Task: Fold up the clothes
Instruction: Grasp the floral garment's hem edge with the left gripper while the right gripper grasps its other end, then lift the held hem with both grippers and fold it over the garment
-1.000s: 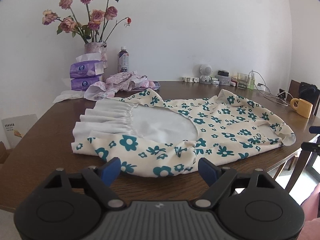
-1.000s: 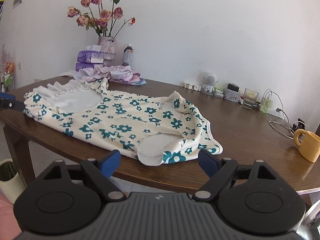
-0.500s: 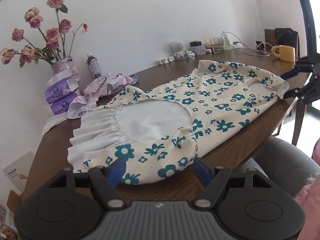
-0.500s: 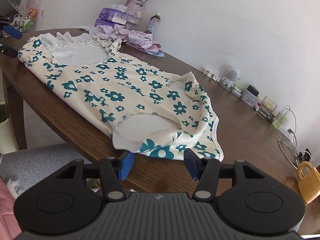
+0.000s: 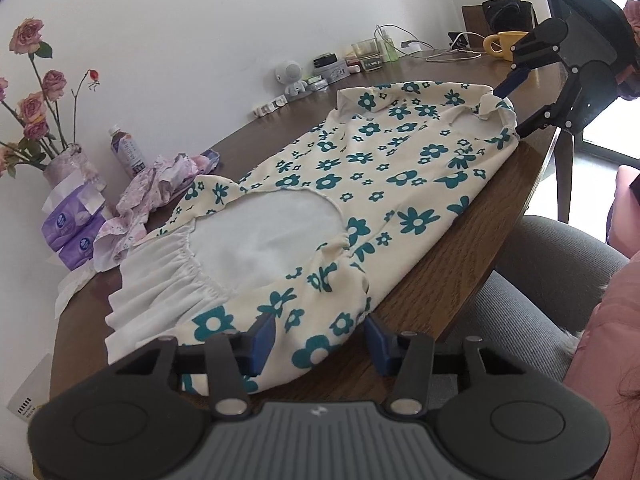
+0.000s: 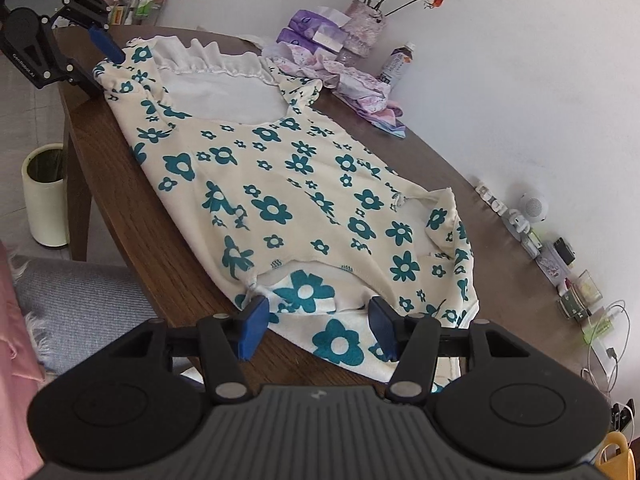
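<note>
A cream garment with teal flowers (image 5: 360,168) (image 6: 280,184) lies flat on the brown table (image 5: 448,280), its white ruffled end toward the vase. My left gripper (image 5: 320,340) (image 6: 102,64) straddles the near corner by the ruffle. Its jaws are closing with the fabric edge between them, and the pads stand clear of the cloth. At the opposite end, my right gripper (image 6: 316,326) (image 5: 516,104) is open, with the flowered hem lying between its blue fingertips (image 6: 254,324).
Along the wall stand a vase of roses (image 5: 68,164), purple tissue packs (image 5: 76,232), a bottle (image 5: 128,152), a crumpled pink cloth (image 5: 160,184), small gadgets, cables and a yellow mug (image 5: 502,44). A grey seat (image 5: 540,292) and a person's pink sleeve are near the table edge. A white pot (image 6: 44,196) stands on the floor.
Both grippers moved in to the garment's near edge and rolled, so the views tilt. Both sets of jaws narrowed, and fabric now lies between them.
</note>
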A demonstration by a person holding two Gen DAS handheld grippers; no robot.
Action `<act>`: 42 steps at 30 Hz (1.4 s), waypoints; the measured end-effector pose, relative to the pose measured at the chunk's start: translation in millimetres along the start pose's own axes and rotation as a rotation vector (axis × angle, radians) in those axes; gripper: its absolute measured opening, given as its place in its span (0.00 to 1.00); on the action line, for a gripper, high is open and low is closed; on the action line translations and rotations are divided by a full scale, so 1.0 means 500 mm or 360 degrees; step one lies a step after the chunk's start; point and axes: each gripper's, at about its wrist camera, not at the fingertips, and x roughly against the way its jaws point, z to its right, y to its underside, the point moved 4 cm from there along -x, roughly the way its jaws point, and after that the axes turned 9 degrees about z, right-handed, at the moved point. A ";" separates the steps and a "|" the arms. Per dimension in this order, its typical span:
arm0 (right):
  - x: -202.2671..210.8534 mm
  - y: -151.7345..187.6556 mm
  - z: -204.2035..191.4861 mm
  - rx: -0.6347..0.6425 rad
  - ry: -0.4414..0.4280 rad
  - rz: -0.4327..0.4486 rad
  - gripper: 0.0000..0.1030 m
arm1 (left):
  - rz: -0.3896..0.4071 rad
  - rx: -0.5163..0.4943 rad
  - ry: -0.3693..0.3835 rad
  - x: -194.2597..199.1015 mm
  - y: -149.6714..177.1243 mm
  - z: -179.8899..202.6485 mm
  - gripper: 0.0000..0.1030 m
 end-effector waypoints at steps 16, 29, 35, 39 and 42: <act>-0.018 0.005 0.056 0.0099 -0.0362 -0.0098 0.53 | -0.0078 0.0017 -0.0003 -0.028 -0.017 0.004 0.28; -0.032 0.030 0.112 -0.0319 -0.0637 -0.0132 0.10 | -0.0106 0.0120 0.0058 -0.031 -0.018 -0.003 0.12; -0.026 0.030 0.109 -0.0348 -0.0580 -0.0114 0.03 | -0.0071 0.0190 0.0051 -0.019 -0.028 -0.009 0.05; -0.008 0.011 0.115 -0.0349 -0.0481 -0.0032 0.03 | -0.0044 0.0189 0.0034 -0.011 -0.041 -0.015 0.05; 0.003 0.001 0.123 -0.0356 -0.0416 0.0018 0.03 | -0.0043 0.0228 0.0026 -0.011 -0.049 -0.025 0.05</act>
